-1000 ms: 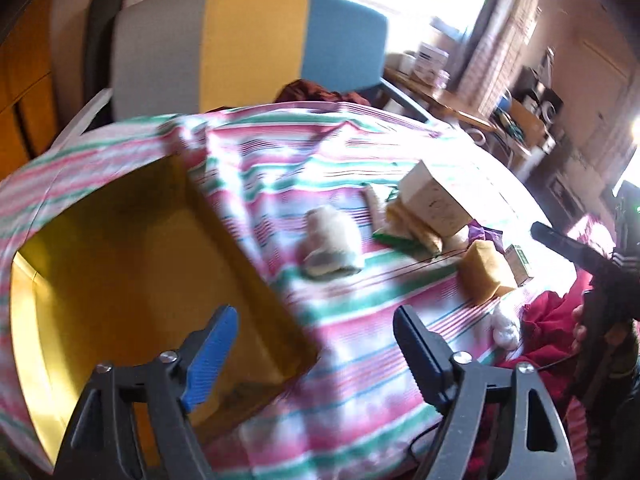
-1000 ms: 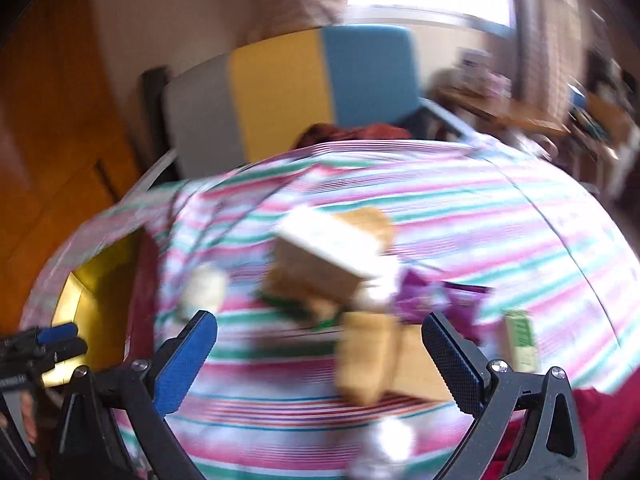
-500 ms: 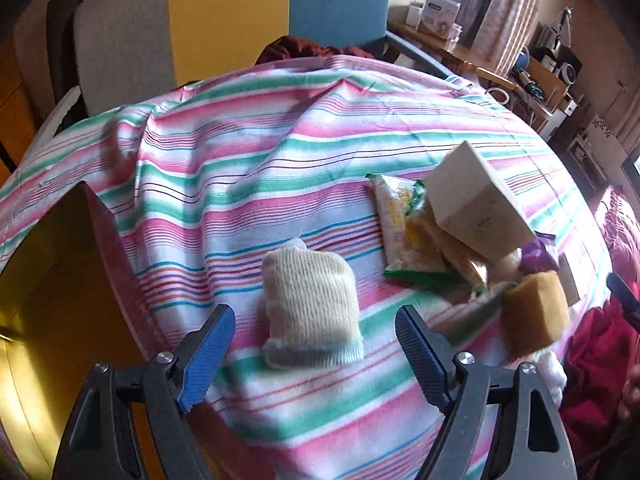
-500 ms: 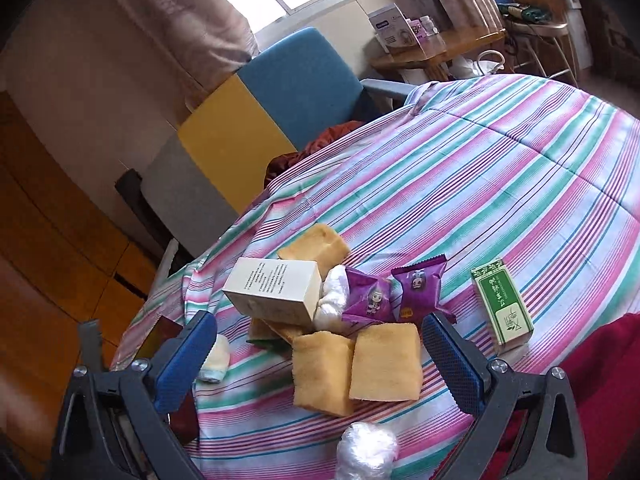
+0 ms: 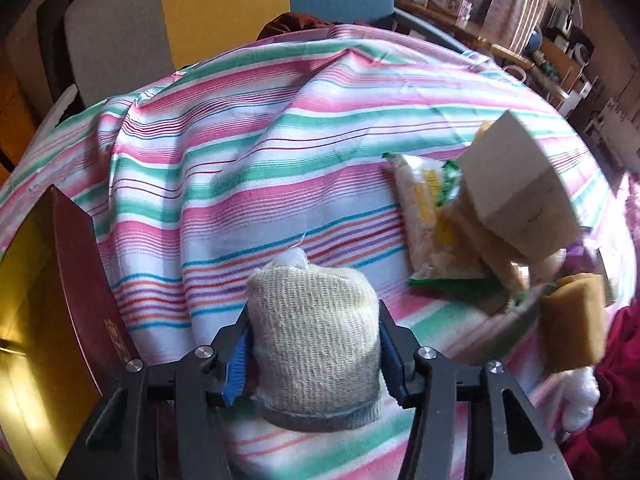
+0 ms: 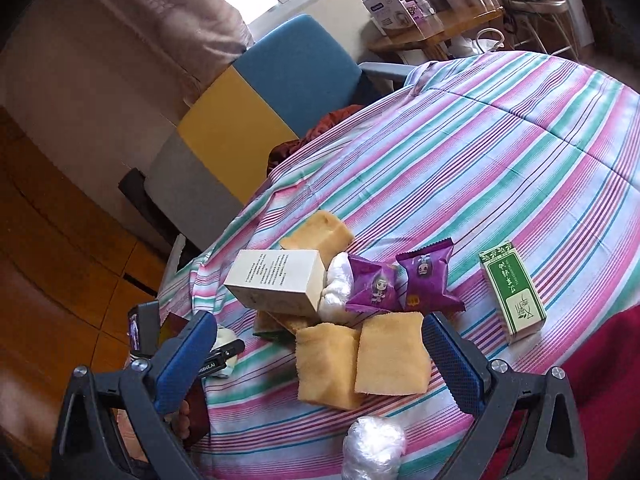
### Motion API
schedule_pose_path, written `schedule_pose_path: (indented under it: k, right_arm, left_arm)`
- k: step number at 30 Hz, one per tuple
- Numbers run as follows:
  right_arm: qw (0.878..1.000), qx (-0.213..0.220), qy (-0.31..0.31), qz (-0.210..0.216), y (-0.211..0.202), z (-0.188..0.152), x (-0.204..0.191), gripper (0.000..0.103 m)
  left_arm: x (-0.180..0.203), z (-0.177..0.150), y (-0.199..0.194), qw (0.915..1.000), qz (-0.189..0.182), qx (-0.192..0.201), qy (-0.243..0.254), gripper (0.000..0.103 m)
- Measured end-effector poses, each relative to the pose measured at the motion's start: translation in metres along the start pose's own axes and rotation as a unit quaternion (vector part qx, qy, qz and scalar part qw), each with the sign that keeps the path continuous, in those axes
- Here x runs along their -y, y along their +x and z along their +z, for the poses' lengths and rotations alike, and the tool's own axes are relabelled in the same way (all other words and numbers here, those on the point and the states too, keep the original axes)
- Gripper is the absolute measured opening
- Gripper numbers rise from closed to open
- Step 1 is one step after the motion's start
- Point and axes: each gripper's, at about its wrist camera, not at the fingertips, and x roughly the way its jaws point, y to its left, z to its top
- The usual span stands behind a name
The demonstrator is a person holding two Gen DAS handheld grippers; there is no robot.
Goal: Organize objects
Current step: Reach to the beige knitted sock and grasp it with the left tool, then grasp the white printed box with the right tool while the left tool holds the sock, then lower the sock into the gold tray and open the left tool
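My left gripper (image 5: 314, 354) is shut on a cream knitted bundle (image 5: 316, 336) that lies on the striped tablecloth (image 5: 248, 152). A box with a gold inside and dark red wall (image 5: 76, 272) stands just left of it. My right gripper (image 6: 316, 352) is open and empty, held above two yellow sponges (image 6: 360, 360). Beyond them lie a beige carton (image 6: 276, 282), two purple snack packets (image 6: 400, 284), a third sponge (image 6: 320, 232) and a green box (image 6: 512, 292). The left gripper and bundle (image 6: 224, 340) show at the left of the right wrist view.
A clear plastic ball (image 6: 374, 448) lies near the table's front edge. A green-yellow snack bag (image 5: 432, 216) lies under the carton (image 5: 516, 192). A chair with grey, yellow and blue panels (image 6: 256, 120) stands behind the table. A red cloth (image 6: 600, 360) hangs at the right edge.
My left gripper moved forward from over the box to the knitted bundle and closed on it. My right gripper stayed open and hardly moved in the last half second.
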Motion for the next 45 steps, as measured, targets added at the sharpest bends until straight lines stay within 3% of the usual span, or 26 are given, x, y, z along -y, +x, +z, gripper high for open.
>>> schedule_pose_path:
  k: [5,8,14,17,19,22,27,28,29,31,37,41,45]
  right_arm:
    - [0.995,-0.062,-0.069,-0.032,0.022,-0.001,-0.023,0.103]
    - [0.981,-0.1,-0.162,-0.043,0.043,-0.003,-0.055,0.103]
    - [0.932,-0.15,-0.325,-0.06,0.096,0.01,-0.108,0.103]
    - [0.899,-0.186,-0.388,-0.077,0.132,0.014,-0.119,0.103]
    - [0.882,-0.212,-0.412,-0.09,0.154,0.017,-0.121,0.103]
    - [0.868,-0.239,-0.423,-0.103,0.181,0.022,-0.118,0.103]
    - [0.865,-0.26,-0.416,-0.102,0.201,0.022,-0.122,0.103]
    - [0.866,-0.267,-0.411,-0.099,0.201,0.019,-0.123,0.093]
    - [0.866,-0.26,-0.415,-0.103,0.198,0.014,-0.126,0.07]
    - [0.865,-0.24,-0.425,-0.112,0.189,0.006,-0.134,0.05]
    - [0.877,-0.201,-0.421,-0.111,0.159,-0.012,-0.153,0.05]
    - [0.897,-0.187,-0.395,-0.071,0.138,-0.031,-0.162,0.05]
    - [0.905,-0.199,-0.374,-0.04,0.131,-0.062,-0.163,0.05]
  left_arm:
    - [-0.002,-0.022,-0.037,0.9989,-0.031,0.036,-0.004,0.054]
    - [-0.007,-0.037,-0.058,0.9977,-0.046,0.048,-0.01,0.054]
    - [-0.024,-0.066,-0.089,0.9954,-0.066,0.059,-0.037,0.055]
    - [-0.036,-0.076,-0.099,0.9942,-0.069,0.062,-0.055,0.055]
    - [-0.044,-0.081,-0.104,0.9933,-0.069,0.063,-0.068,0.055]
    - [-0.055,-0.088,-0.111,0.9923,-0.066,0.067,-0.08,0.055]
    - [-0.077,-0.103,-0.117,0.9898,-0.061,0.07,-0.108,0.055]
    - [-0.081,-0.106,-0.118,0.9893,-0.059,0.071,-0.113,0.055]
    - [-0.085,-0.109,-0.119,0.989,-0.057,0.071,-0.117,0.055]
    - [-0.093,-0.116,-0.12,0.9882,-0.05,0.072,-0.125,0.055]
    - [-0.134,-0.138,-0.131,0.9808,-0.023,0.082,-0.175,0.055]
    - [-0.17,-0.158,-0.146,0.9709,0.0,0.095,-0.22,0.055]
    - [-0.2,-0.181,-0.16,0.9622,0.023,0.104,-0.25,0.055]
